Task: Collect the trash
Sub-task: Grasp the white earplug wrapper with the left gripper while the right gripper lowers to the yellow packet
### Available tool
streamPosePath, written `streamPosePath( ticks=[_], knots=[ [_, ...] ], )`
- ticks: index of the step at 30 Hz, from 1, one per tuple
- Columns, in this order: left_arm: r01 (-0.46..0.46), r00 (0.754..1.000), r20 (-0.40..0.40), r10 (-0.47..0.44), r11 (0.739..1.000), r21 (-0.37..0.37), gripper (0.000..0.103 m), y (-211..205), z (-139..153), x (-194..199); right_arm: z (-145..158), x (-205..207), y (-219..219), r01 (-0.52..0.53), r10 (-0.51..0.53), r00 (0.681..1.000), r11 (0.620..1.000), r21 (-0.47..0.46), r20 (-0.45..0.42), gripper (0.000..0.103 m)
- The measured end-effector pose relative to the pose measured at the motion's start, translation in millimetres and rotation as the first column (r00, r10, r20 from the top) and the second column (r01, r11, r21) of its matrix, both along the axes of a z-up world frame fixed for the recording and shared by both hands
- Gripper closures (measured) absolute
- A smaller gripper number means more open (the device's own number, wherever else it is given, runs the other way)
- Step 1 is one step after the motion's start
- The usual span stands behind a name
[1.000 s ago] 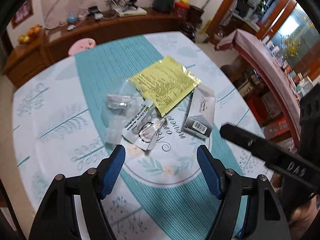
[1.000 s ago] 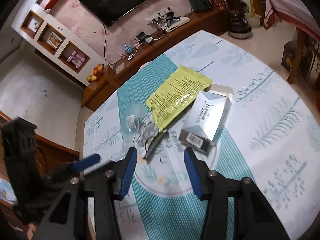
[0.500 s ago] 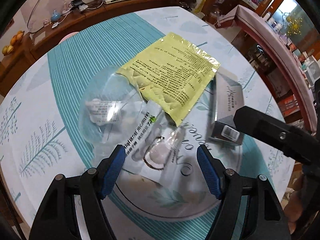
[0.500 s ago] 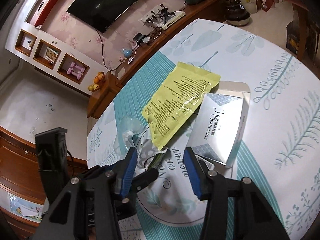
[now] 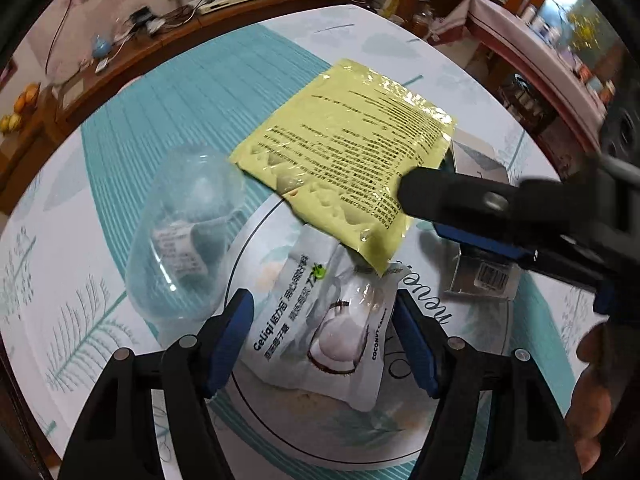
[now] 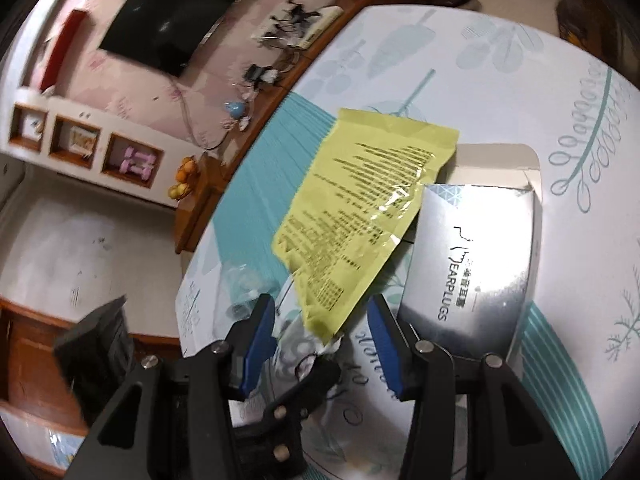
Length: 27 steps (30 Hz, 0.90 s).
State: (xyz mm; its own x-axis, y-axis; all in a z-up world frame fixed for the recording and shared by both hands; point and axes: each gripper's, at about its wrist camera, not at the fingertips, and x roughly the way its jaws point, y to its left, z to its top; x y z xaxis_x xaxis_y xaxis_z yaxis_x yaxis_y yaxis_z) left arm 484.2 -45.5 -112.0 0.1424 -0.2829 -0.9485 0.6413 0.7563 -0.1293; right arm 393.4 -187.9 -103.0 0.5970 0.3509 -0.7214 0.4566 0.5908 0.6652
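Left gripper low over the worktop, fingers apart and just narrowed a little, straddling the white coconut-print wrapper without pressing on it. Wrapper flat on the printed cloth, its upper end tucked under the lowest corner of the yellow foil sachet. Just to the left, lying on its side, a clear plastic bottle with a small label. To the right, partly hidden behind the other tool, a silver earplug box, one corner of the sachet overlapping its upper left edge. Right gripper angled down from the right side, fingers apart with nothing pinched; the bottom corner of the yellow sachet seen between the blue pads, contact not clear from either view. In the left wrist view, one finger of the right tool reaching across over the sachet's right edge. At the far right edge, part of a hand on the tool's handle. Beyond the worktop, a wooden sideboard with cables and small items.
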Motion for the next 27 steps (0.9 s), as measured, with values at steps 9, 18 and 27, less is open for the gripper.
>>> streamPosePath(
  ticks=[9,18,27],
  knots=[
    [-0.018,1.0,0.021,0.017,0.999,0.028,0.045,-4,-1,10,3,30,5,0.042,-0.05,0.987,0.997,-0.058,-0.15,0.057],
    [-0.081,0.995,-0.065,0.08,0.997,-0.014,0.049,15,0,12,2,30,2,0.061,-0.067,0.977,0.998,-0.034,-0.201,0.056],
    [-0.091,0.994,-0.055,0.09,0.996,-0.011,0.054,20,-1,0,-6,44,10,0.125,-0.129,0.974,0.992,-0.033,-0.187,0.054]
  ],
)
